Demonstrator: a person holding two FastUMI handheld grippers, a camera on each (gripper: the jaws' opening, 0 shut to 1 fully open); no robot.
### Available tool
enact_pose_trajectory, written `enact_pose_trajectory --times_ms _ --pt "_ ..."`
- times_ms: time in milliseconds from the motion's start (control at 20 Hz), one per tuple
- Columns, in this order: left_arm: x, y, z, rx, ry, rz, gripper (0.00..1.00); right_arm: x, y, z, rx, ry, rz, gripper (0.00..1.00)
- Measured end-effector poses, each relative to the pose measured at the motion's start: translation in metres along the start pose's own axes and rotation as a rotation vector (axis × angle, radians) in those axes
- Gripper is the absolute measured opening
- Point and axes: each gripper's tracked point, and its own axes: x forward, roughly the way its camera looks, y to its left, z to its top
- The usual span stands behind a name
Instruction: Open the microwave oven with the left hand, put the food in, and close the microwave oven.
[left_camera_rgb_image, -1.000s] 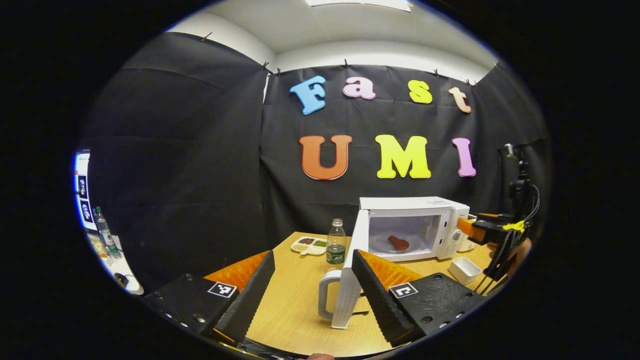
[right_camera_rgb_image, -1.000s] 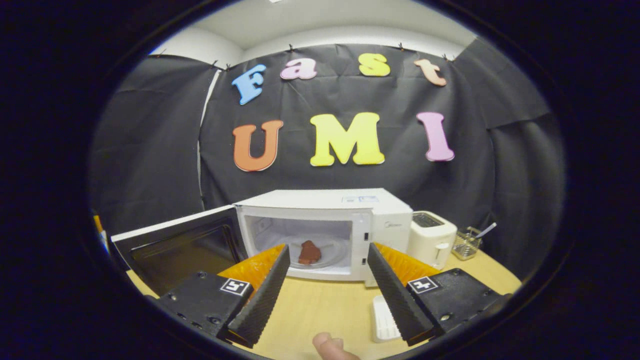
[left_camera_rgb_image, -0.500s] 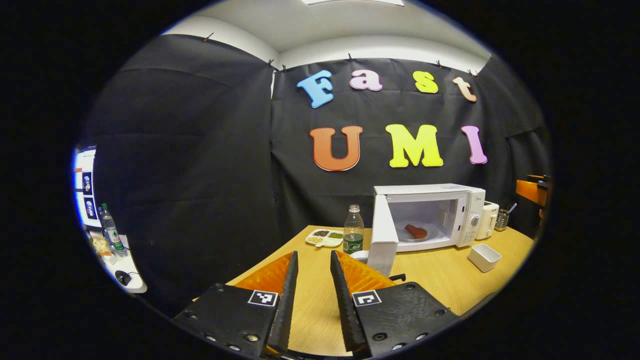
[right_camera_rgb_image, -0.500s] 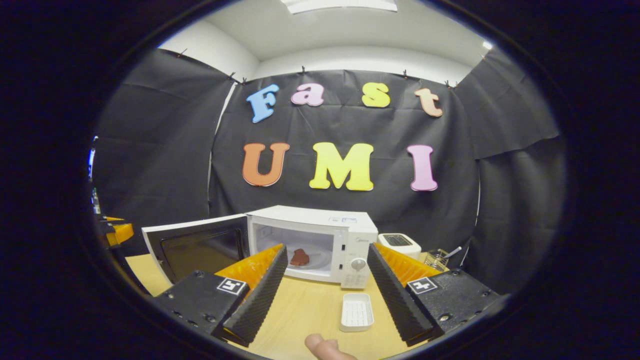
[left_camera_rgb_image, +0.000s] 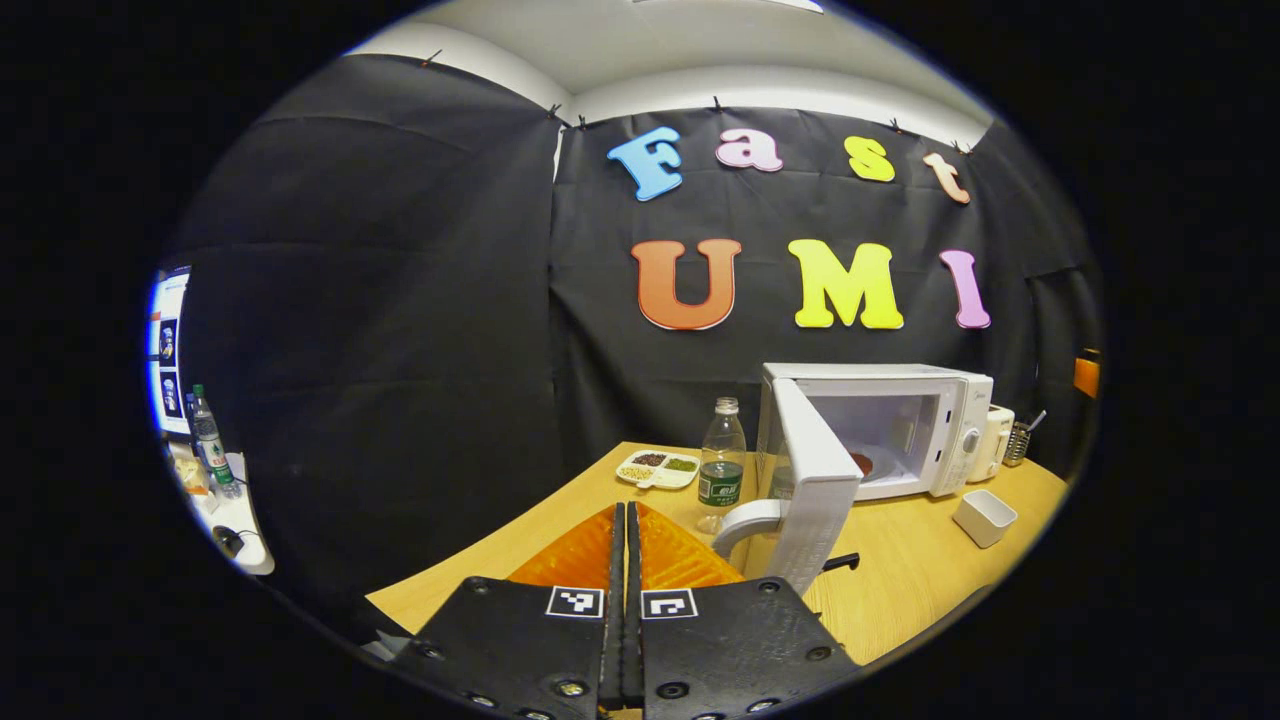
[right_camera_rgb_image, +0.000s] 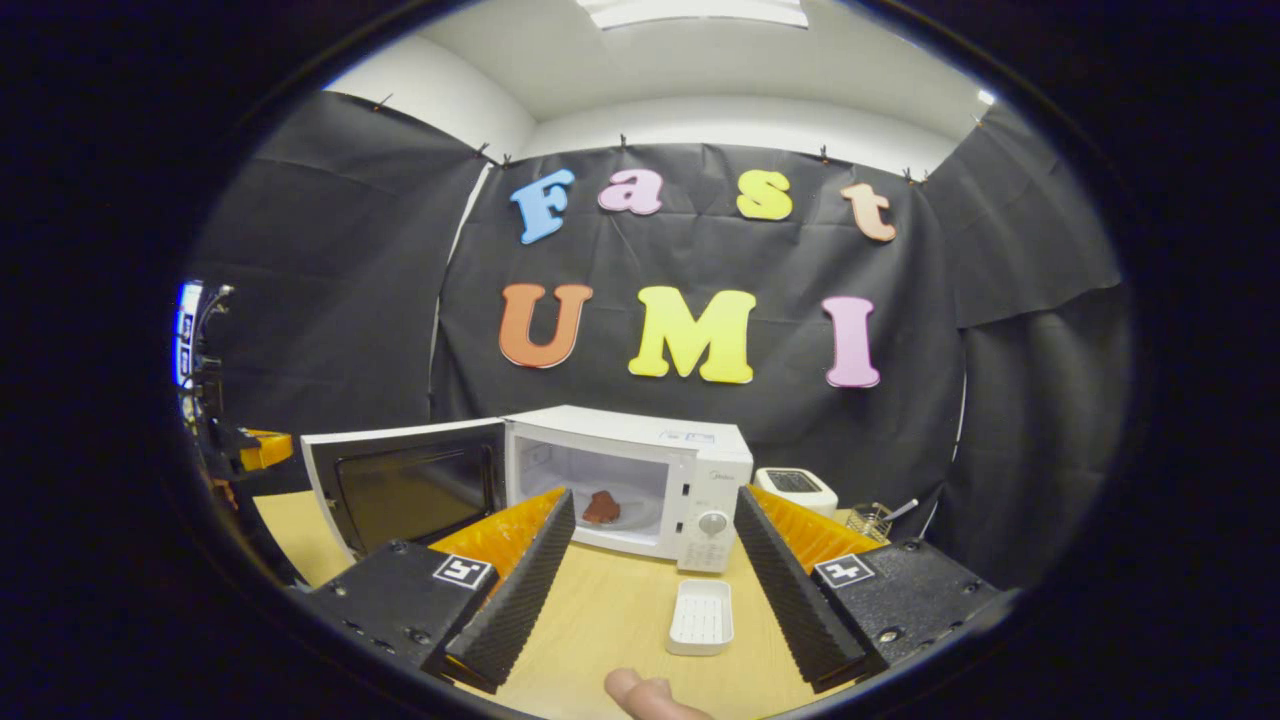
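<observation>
The white microwave oven (right_camera_rgb_image: 640, 480) sits toward the back of the light wooden worktop (right_camera_rgb_image: 610, 620), and its white door with the dark window (right_camera_rgb_image: 405, 490) is swung wide open to the side, so the opening step looks done. The reddish-brown piece of food (right_camera_rgb_image: 601, 507) is already lying on the round glass plate inside the cavity, so I'd say that part is sorted too. In the left gripper view you can just catch a bit of it past the door edge (left_camera_rgb_image: 815, 480), with the door's curved white handle (left_camera_rgb_image: 745, 520) sticking out toward the camera. What's left, as far as I can tell, is just shutting the door. The left gripper (left_camera_rgb_image: 622, 590) has its jaws pressed together with nothing between them, sitting just short of the handle, which to me looks like it's set up to nudge the door closed rather than grab anything. The right gripper (right_camera_rgb_image: 650, 590) has its jaws spread wide and empty, aimed at the microwave from well back. On the worktop there's also a small white rectangular dish (right_camera_rgb_image: 700, 616) in front of the oven, a clear plastic bottle with a green label (left_camera_rgb_image: 722, 455), and a white toaster (right_camera_rgb_image: 795, 488) beside the microwave.
</observation>
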Motion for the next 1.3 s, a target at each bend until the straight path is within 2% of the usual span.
enact_pose_trajectory --times_ms 50,250,300,350,400,450,500,550,600,650,700,800,950,1250,1300 --pt "0.006 -0.003 -0.006 0.015 0.020 -0.010 0.00 -0.002 -0.002 0.000 0.006 -0.004 0.000 1.00" --pt "0.023 -0.014 -0.033 0.019 0.094 -0.056 0.00 -0.010 -0.011 0.006 0.004 -0.024 -0.009 1.00" --pt "0.023 -0.014 -0.037 0.020 0.104 -0.049 0.00 -0.011 -0.014 0.009 0.004 -0.036 -0.013 0.93" --pt "0.025 -0.016 -0.040 0.016 0.112 -0.047 0.00 -0.012 -0.018 0.010 0.006 -0.041 -0.024 1.00" --pt "0.030 -0.018 -0.045 0.005 0.118 -0.051 0.00 -0.013 -0.025 0.006 0.013 -0.039 -0.039 0.93" --pt "0.029 -0.024 -0.047 -0.016 0.132 -0.073 0.00 -0.015 -0.028 0.006 0.024 -0.042 -0.042 1.00" --pt "0.029 -0.031 -0.047 -0.034 0.121 -0.090 0.00 -0.017 -0.028 0.006 0.035 -0.045 -0.040 1.00" --pt "0.030 -0.039 -0.047 -0.045 0.117 -0.108 0.00 -0.017 -0.030 0.006 0.044 -0.047 -0.039 0.93" --pt "0.030 -0.042 -0.048 -0.042 0.120 -0.111 0.00 -0.017 -0.034 0.004 0.049 -0.046 -0.042 0.93" --pt "0.032 -0.048 -0.050 -0.036 0.121 -0.117 0.00 -0.016 -0.037 0.002 0.051 -0.043 -0.045 1.00" --pt "0.033 -0.056 -0.050 -0.034 0.120 -0.129 0.00 -0.016 -0.040 -0.001 0.055 -0.036 -0.047 0.93" --pt "0.036 -0.071 -0.048 -0.026 0.110 -0.149 0.00 -0.016 -0.043 -0.005 0.071 -0.027 -0.046 0.93" --pt "0.032 -0.103 -0.043 -0.018 0.089 -0.227 0.00 -0.015 -0.047 -0.011 0.088 -0.021 -0.039 0.93" --pt "0.036 -0.154 -0.044 0.010 0.070 -0.293 0.00 -0.013 -0.063 -0.019 0.096 -0.014 -0.058 0.93" --pt "0.035 -0.163 -0.045 0.013 0.067 -0.307 0.15 -0.012 -0.065 -0.019 0.097 -0.014 -0.061 0.93"
